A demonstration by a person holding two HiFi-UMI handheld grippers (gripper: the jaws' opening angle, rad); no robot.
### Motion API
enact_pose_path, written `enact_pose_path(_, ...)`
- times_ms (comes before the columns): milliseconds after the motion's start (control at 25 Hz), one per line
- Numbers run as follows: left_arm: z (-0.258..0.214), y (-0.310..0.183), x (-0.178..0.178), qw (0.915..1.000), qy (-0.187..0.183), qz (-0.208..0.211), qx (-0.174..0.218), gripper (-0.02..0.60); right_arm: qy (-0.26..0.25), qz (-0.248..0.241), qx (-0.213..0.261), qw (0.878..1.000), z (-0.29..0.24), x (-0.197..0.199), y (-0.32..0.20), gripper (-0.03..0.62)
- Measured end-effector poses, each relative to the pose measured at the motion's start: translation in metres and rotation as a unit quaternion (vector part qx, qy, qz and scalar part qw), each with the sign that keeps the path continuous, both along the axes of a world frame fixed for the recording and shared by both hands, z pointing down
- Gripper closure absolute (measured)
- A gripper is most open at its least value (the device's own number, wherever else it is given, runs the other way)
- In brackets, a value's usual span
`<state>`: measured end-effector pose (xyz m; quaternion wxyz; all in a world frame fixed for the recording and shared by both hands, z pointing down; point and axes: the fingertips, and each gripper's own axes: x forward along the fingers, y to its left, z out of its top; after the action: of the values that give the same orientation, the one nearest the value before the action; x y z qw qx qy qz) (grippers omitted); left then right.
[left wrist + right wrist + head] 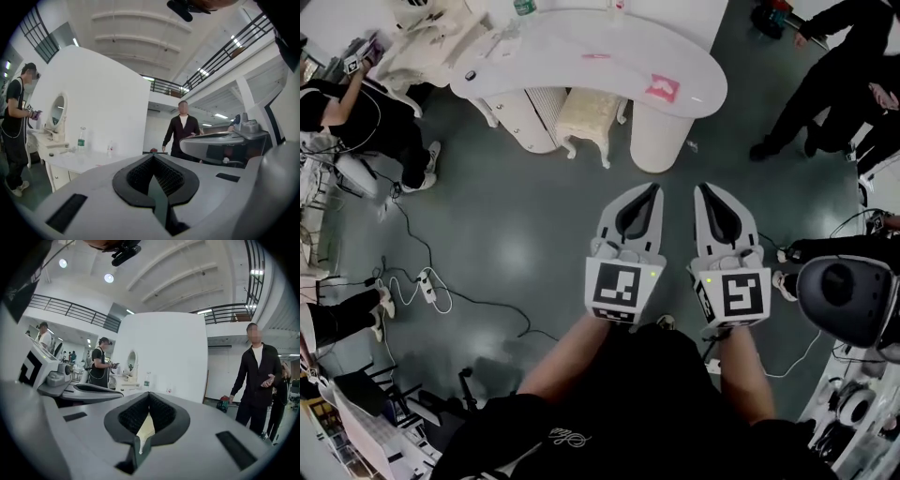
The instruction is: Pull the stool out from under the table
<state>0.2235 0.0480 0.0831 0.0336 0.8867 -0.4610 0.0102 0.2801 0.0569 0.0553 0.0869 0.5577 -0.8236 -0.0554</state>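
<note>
Facing the tucked stool (pixel 584 117)
I'm holding left gripper (pixel 653 190) and right gripper (pixel 705 190) closed, empty; opening both, then gripping evenly, seems wise.

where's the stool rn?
Head view, upper centre: the stool stands partly tucked under the white table, in the gap beneath its middle.
</note>
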Motion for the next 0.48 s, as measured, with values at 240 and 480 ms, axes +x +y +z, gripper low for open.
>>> enact_pose_path(240,-0.008,-0.045,-0.049,1.0,0.003,0.003,0.006,0.575,0.007,-0.004,0.01,1.0,-0.012,-0.053,-0.046,0.588)
enact_pose_path(480,0.0,-0.094,-0.096,0.9997,0.009,-0.022,-0.005,0.575,0.011,-0.028,0.001,1.0,-0.006,-0.1,-0.097,0.588)
